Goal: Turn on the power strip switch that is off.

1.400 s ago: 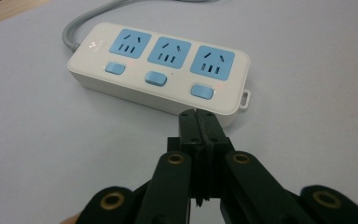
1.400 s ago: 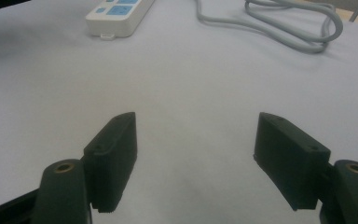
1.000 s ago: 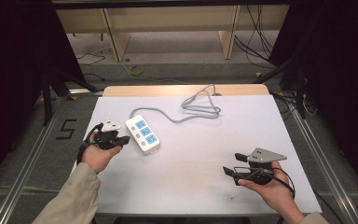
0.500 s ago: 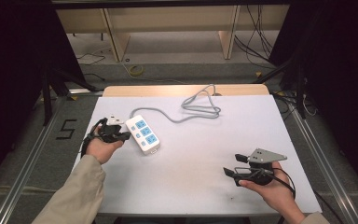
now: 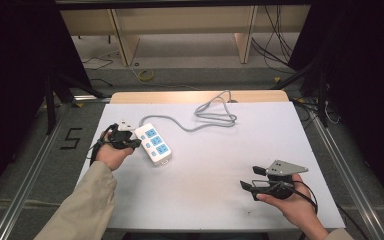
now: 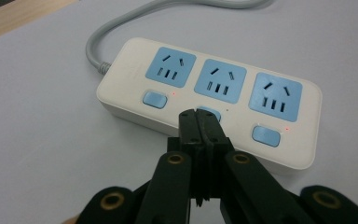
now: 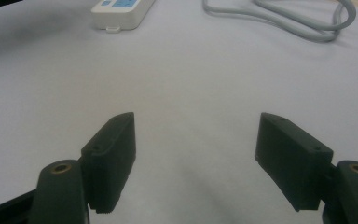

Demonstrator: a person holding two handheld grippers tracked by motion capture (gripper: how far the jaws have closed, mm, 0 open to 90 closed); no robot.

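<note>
Power strip (image 5: 153,144), white w/ three blue sockets and three blue switches, lies flat on the white table (image 5: 215,165), towards its left side, set at a slant; its grey cord (image 5: 207,116) runs off the far end and loops near the table's far edge. Left gripper (image 5: 131,144) is at the strip's left long side, jaws pressed together w/ nothing between them. In the left gripper view the joined tips (image 6: 202,119) sit right at the middle switch (image 6: 213,113), covering most of it; can't tell if they actually press it or just hover over it. The switches either side, one (image 6: 154,98) nearer the cord end and one (image 6: 265,136) at the other end, are in plain sight, each w/ a small red light beside it. Right gripper (image 5: 254,179) is well apart from the strip, near the table's front right, held in the person's hand just above the surface, jaws spread wide, nothing in the gap. Right gripper view: bare tabletop between the two pads (image 7: 113,154), strip's end (image 7: 121,10) far off at top left, cord loops top right. Left sleeve is beige.
</note>
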